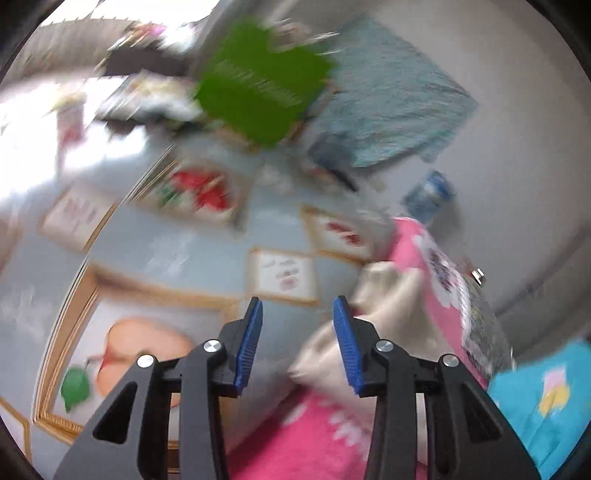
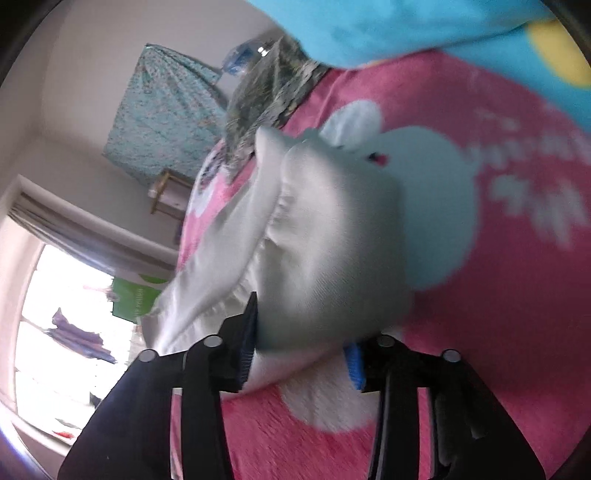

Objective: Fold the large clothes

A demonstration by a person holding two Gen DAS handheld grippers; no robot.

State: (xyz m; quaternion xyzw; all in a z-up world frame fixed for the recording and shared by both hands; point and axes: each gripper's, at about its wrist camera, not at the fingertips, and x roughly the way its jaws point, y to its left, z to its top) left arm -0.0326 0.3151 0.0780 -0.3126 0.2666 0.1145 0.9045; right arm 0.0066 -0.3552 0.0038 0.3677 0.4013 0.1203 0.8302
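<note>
A white garment [image 2: 332, 221] lies bunched on a pink blanket [image 2: 480, 332] with white prints. My right gripper [image 2: 301, 306] has this bundle between its fingers; the cloth fills the gap and hides the right fingertip, and the jaws stand well apart. In the blurred left wrist view my left gripper [image 1: 297, 306] is open with nothing between its blue pads [image 1: 251, 339]. The white garment [image 1: 373, 295] sits just right of its right finger, on the pink blanket [image 1: 314, 435].
A bright blue cloth [image 1: 543, 398] lies at the right; it also shows as the blue cloth [image 2: 406, 26] at the top. A dark patterned fabric [image 2: 266, 96] lies beyond the garment. A fruit-print floor mat [image 1: 166, 258], a green object [image 1: 258, 85] and a hanging teal cloth [image 2: 162, 110] are farther off.
</note>
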